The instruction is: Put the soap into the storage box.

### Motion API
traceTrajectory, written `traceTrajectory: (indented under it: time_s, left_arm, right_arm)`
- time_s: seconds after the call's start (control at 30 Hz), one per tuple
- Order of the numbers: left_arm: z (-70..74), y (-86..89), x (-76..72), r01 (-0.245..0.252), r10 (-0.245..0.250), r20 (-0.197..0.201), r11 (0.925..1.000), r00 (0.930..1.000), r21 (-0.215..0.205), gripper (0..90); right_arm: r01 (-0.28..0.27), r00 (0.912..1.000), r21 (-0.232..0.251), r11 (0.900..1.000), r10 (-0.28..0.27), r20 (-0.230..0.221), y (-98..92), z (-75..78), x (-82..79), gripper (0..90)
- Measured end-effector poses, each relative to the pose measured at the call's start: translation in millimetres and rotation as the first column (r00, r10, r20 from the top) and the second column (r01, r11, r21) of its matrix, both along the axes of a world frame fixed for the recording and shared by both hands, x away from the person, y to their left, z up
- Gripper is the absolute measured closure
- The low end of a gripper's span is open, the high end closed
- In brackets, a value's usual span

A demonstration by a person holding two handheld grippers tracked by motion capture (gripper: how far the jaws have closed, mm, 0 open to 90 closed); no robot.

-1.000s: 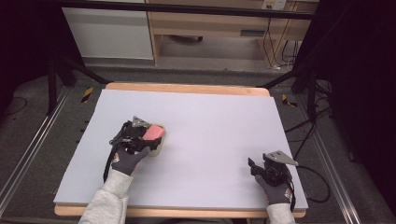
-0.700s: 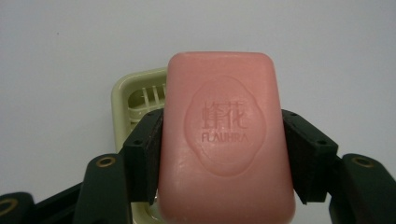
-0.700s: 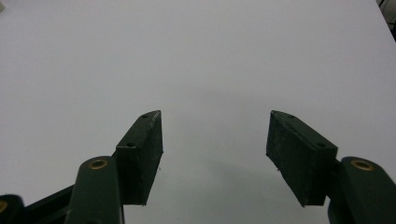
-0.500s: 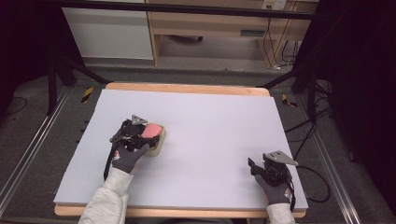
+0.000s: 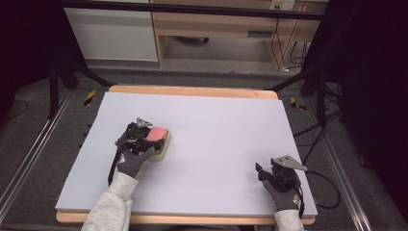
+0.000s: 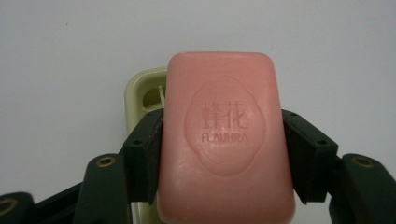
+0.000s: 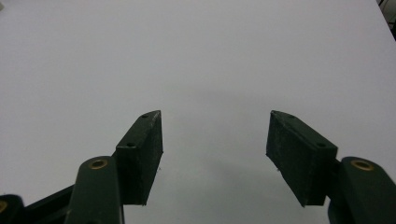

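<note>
Soap [image 6: 227,140] sits clamped between the jaws of the left gripper [image 6: 224,149], a pink bar stamped with a brand mark, its long axis running straight away from the tool along the jaw line. The jaws press its two long sides at about mid-length. Under and behind it lies a pale green dish [image 6: 142,91], showing at the bar's left edge and far corner; whether the bar touches the dish or rides just above it is hard to tell from this angle.

In the high view the left gripper [image 5: 146,139] works at the left middle of the board [image 5: 216,125], the soap [image 5: 156,133] directly over the dish [image 5: 162,149], with the dish's length roughly matching the bar's. So the two are close to aligned, and any seating or lifting move probably turns on keeping those axes parallel.

The right gripper [image 5: 269,174] rests near the board's front right corner, well apart from the soap. Its own view shows it [image 7: 215,140] with jaws spread wide and nothing between them, bare board ahead. The left hand is far nearer the work.
</note>
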State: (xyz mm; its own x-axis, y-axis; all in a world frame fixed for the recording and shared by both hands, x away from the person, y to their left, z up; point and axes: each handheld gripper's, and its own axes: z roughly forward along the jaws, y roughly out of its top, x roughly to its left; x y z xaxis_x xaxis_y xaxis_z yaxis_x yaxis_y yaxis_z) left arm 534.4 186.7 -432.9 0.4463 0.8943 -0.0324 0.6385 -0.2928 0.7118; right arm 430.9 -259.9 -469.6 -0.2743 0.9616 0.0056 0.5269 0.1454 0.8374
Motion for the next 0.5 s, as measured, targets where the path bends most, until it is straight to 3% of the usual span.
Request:
traceTrajectory:
  time_s: [0.5]
  left_arm:
    - [-12.0, -0.9, 4.7, -0.01, 0.011, -0.02, 0.9997, 0.9997, 0.022, 37.2]
  right_arm:
    - [-0.001, 1.0, 0.001, 1.0, 0.001, -0.001, 0.1, -0.2, 0.1, 36.1]
